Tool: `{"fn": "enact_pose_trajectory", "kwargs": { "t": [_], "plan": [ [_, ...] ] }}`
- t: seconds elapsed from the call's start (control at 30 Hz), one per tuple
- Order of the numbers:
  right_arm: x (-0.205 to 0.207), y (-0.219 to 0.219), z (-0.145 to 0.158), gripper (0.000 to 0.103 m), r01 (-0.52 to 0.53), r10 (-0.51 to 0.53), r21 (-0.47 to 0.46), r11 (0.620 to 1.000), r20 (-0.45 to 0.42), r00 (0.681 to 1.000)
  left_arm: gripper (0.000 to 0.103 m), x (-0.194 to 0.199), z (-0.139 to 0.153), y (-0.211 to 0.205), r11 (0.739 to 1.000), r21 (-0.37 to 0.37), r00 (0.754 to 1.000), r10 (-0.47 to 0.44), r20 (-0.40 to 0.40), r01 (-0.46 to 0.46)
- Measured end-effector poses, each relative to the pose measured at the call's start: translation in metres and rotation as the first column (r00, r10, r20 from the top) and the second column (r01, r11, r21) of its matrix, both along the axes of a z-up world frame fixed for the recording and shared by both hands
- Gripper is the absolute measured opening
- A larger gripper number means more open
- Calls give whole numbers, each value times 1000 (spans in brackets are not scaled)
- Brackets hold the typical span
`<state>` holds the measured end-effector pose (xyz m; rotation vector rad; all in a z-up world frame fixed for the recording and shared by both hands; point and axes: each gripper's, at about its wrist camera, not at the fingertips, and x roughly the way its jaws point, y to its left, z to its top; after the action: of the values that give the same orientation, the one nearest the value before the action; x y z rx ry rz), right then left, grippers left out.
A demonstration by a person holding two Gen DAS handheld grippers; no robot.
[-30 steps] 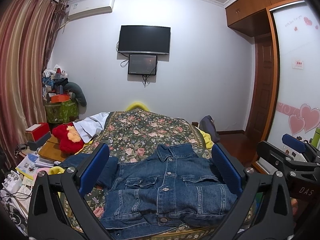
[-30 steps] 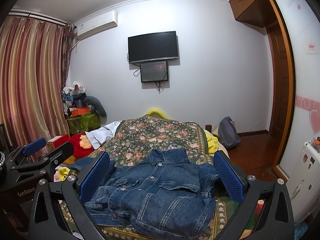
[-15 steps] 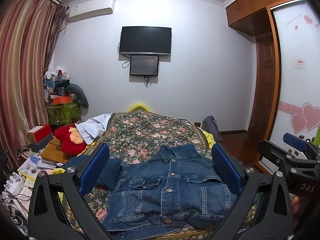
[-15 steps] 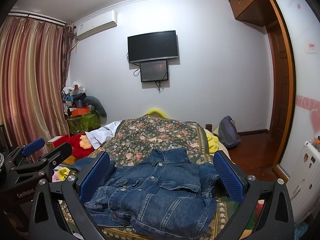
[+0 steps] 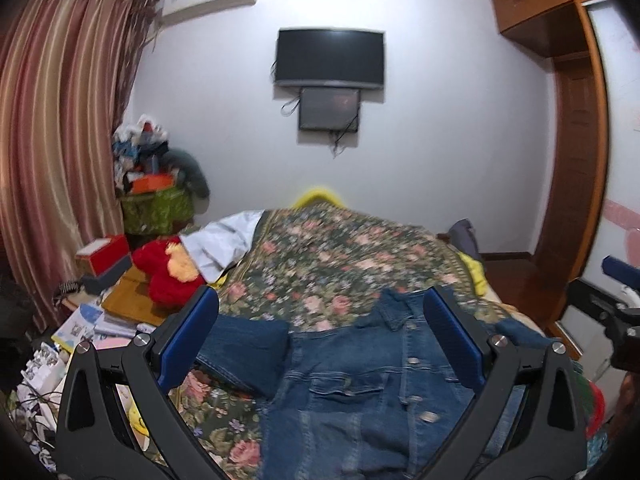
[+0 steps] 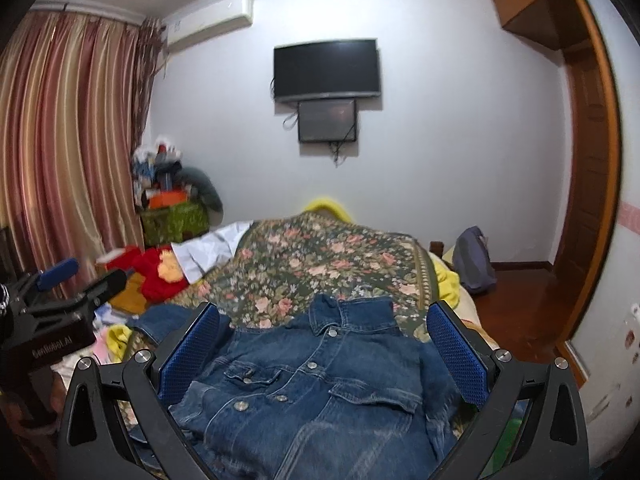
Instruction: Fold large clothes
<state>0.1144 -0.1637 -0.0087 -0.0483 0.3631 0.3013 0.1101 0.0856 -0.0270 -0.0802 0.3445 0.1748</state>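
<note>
The denim jacket (image 6: pixel 320 384) lies buttoned at the lower centre, on the bed (image 6: pixel 320 256). Both the left tool (image 5: pixel 320 356) and right tool (image 6: pixel 322 356) gape empty. Heavy, stiff cloth; probably grip the sleeve (image 5: pixel 244 348) cuff or shoulder seams.

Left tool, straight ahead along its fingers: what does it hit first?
Most likely the denim jacket on the bed. The left tool is open, and the jacket's left sleeve and front fill the gap between its fingers. Depth is unclear; a higher path would reach the floral bedspread beyond.
</note>
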Motion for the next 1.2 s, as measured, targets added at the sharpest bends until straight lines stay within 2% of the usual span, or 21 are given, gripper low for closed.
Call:
{"fn": "enact_pose_trajectory", "kwargs": {
  "t": [0.17,0.33,0.47,0.6,0.73,0.8,0.93,1.03,1.13,1.2],
  "plan": [
    [51,34,2,103,-49,49,-66,997,-7,999,103,51,-18,55,995,-51,993,76,-86,-81],
    [101,69,-2,103,-117,113,-98,988,-48,992,103,100,-44,114,978,-63,971,188,-149,-199],
    [149,110,-19,103,-180,159,-151,972,-142,977,103,131,-74,159,962,-48,945,252,-209,-267],
    [187,141,-45,103,-270,223,-187,945,-237,945,103,144,-106,189,948,-83,918,271,-291,-306],
    [227,175,-82,103,-368,273,-194,909,-392,879,103,148,-139,215,928,-141,882,268,-387,-344],
    [242,191,-102,103,-404,276,-210,890,-458,845,103,148,-156,227,913,-199,865,242,-439,-356],
    [259,217,-145,103,-470,285,-225,853,-554,782,87,148,-186,247,873,-334,845,145,-515,-354],
    [269,230,-171,103,-508,288,-226,831,-607,741,83,151,-199,253,847,-398,834,89,-545,-351],
    [279,245,-203,103,-543,290,-183,819,-685,668,70,155,-212,259,802,-480,827,29,-561,-354],
    [283,253,-218,102,-559,293,-156,814,-721,628,62,161,-218,263,786,-508,826,4,-564,-351]
  ]
}}
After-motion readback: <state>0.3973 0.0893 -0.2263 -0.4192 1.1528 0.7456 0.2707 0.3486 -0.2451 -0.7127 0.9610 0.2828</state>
